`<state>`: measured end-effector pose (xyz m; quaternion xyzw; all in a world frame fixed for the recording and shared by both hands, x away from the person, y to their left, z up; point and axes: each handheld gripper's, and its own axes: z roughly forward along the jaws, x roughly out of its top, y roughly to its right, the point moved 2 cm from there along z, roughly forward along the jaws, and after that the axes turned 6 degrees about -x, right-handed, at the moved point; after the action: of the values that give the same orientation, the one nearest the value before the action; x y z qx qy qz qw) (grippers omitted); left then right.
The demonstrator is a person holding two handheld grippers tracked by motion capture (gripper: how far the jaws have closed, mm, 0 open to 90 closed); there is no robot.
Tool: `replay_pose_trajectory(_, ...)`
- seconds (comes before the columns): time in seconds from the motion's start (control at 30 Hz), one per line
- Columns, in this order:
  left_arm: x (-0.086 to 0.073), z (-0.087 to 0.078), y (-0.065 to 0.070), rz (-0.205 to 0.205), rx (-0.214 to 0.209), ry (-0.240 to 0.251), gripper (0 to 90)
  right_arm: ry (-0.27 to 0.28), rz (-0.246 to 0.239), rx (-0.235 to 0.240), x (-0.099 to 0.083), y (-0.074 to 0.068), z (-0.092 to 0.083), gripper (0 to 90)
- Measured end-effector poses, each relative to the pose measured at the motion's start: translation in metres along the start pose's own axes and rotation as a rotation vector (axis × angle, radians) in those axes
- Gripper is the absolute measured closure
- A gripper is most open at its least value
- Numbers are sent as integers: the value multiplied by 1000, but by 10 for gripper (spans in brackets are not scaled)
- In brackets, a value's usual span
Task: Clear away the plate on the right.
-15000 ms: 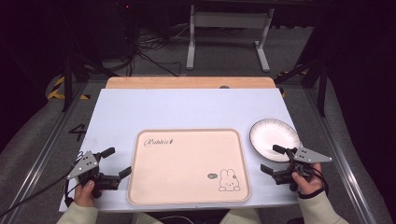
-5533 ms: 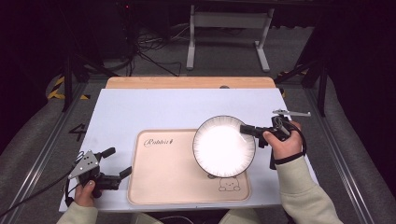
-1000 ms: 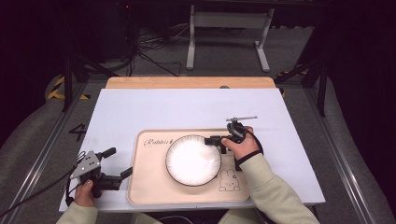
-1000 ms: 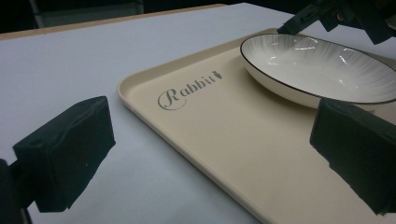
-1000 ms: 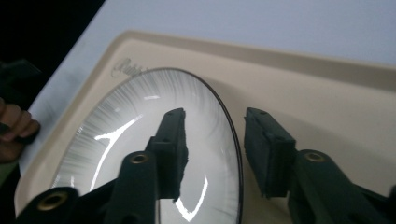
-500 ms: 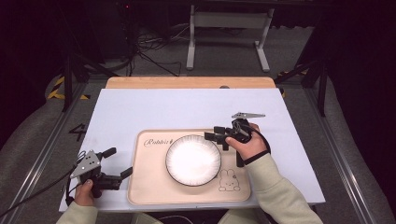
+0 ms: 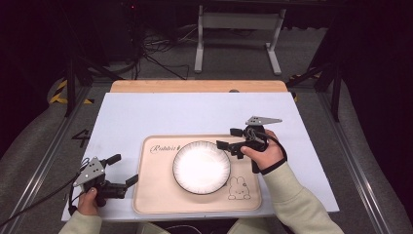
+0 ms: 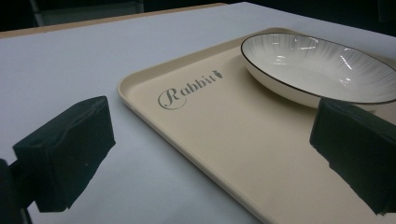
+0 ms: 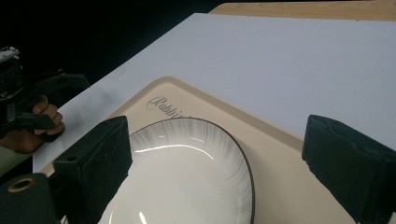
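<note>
1. High view: the white plate [image 7: 202, 167] lies in the middle of the beige tray [image 7: 156, 195], which sits on the white surface [image 7: 146, 117] near the person's edge. The tray carries a "Rabbit" script and a small rabbit drawing.
2. High view: the right hand-held gripper [image 7: 229, 138] hangs just beside the plate's right rim, jaws released and holding nothing (they have just been opening). The left hand-held gripper [image 7: 122, 169] rests on the surface just left of the tray, jaws apart and empty.
3. Left gripper view: the two black jaws stand wide apart, with the tray's [image 8: 233, 140] near corner between them and the plate [image 8: 322, 70] farther off at upper right.
4. Right gripper view: the jaws stand wide apart above the plate [image 9: 187, 182], not touching it; the rim passes beneath the left jaw. The other hand [image 9: 32, 126] holds its gripper at the far left.
</note>
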<state>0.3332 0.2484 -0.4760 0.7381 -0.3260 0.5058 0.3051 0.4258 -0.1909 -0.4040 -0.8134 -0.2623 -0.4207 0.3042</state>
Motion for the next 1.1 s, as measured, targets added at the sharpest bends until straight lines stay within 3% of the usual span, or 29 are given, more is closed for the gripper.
replay_pose_trajectory(0.13,0,0,0,0,0,0,4,-1,-22,12,-1,2,-9,30)
replay_pose_trajectory(0.4,0,0,0,0,0,-1,4,49,-83,17,1,7,-31,29)
replay_pose_trajectory(0.73,0,0,0,0,1,-1,4,77,-128,-27,-1,16,-56,30)
replay_pose_trajectory(1.1,0,0,0,-3,3,3,4,107,-138,-80,-9,33,-89,29)
